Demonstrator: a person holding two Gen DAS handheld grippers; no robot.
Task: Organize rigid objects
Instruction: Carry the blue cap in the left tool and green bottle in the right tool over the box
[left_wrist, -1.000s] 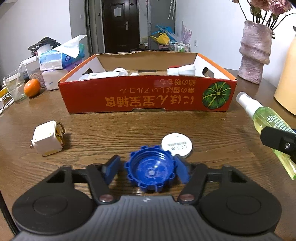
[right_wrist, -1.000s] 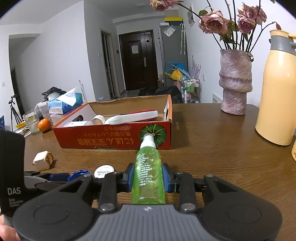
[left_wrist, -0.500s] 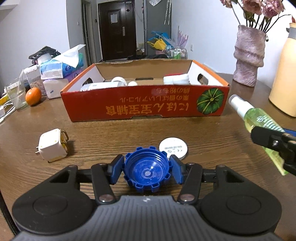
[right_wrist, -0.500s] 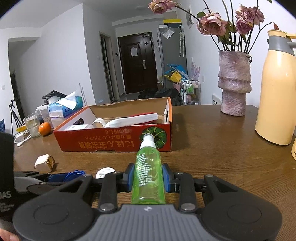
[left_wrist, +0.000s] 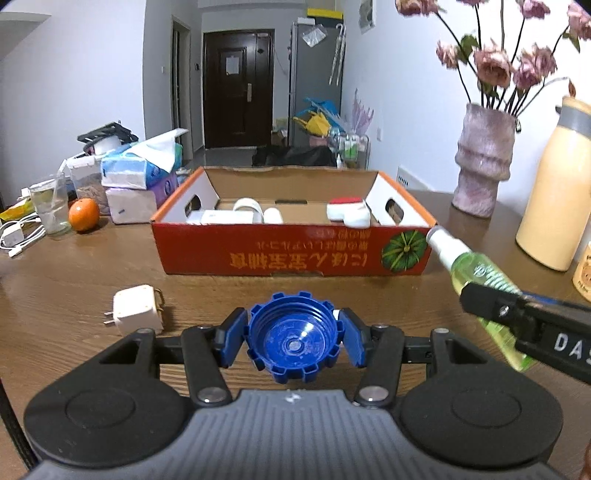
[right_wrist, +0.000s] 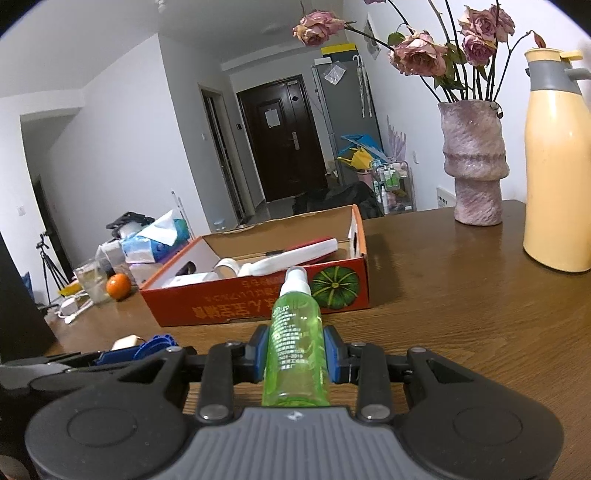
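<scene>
A blue ridged bottle cap (left_wrist: 293, 339) hangs above the wooden table, hollow side toward the camera, with my left gripper (left_wrist: 293, 341) shut on it. My right gripper (right_wrist: 295, 354) is shut on a green spray bottle (right_wrist: 295, 347) whose white nozzle points at the red cardboard box (left_wrist: 291, 253). That bottle (left_wrist: 476, 271) also shows at the right of the left wrist view. The box (right_wrist: 258, 295) holds several white items. A white plug adapter (left_wrist: 135, 310) lies on the table to the left of the cap.
Tissue packs (left_wrist: 142, 168), a glass (left_wrist: 51, 210), an orange (left_wrist: 84, 214) and white cables (left_wrist: 18, 236) crowd the far left. A pink vase with roses (right_wrist: 474, 162) and a yellow thermos (right_wrist: 557, 166) stand at the far right.
My left gripper has lifted the blue cap off the table and moved toward the box; the round white disc behind it is now hidden. The right gripper has rolled slightly with the bottle.
</scene>
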